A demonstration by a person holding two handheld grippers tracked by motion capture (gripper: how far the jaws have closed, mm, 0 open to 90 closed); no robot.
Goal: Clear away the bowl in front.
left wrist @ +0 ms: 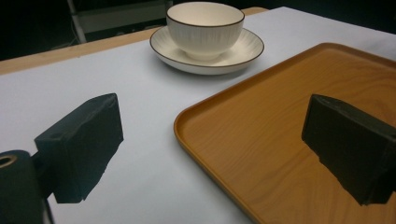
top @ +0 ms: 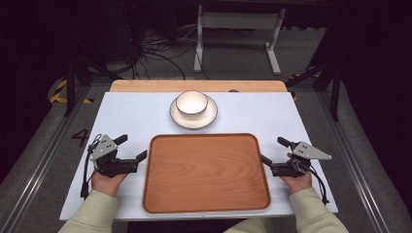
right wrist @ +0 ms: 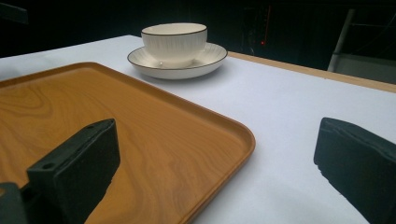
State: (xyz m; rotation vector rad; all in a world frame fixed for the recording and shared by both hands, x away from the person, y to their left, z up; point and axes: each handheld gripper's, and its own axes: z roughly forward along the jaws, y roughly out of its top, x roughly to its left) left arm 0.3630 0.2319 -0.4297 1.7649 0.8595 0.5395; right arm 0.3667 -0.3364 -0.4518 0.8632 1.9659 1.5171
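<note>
High view lays out the white table [top: 131, 116], the wooden tray [top: 206, 172] at its middle, the bowl [top: 192, 103] on its saucer [top: 209, 118] beyond, then the left gripper [top: 132, 147] and right gripper [top: 273, 151] flanking the tray, both released wide, gripping nothing, their jaw tips cropped in the gripper views.

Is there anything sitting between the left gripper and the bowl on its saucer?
Nothing visible. From the left gripper, only bare white table leads to the bowl on its saucer; the tray lies beside that path.
</note>
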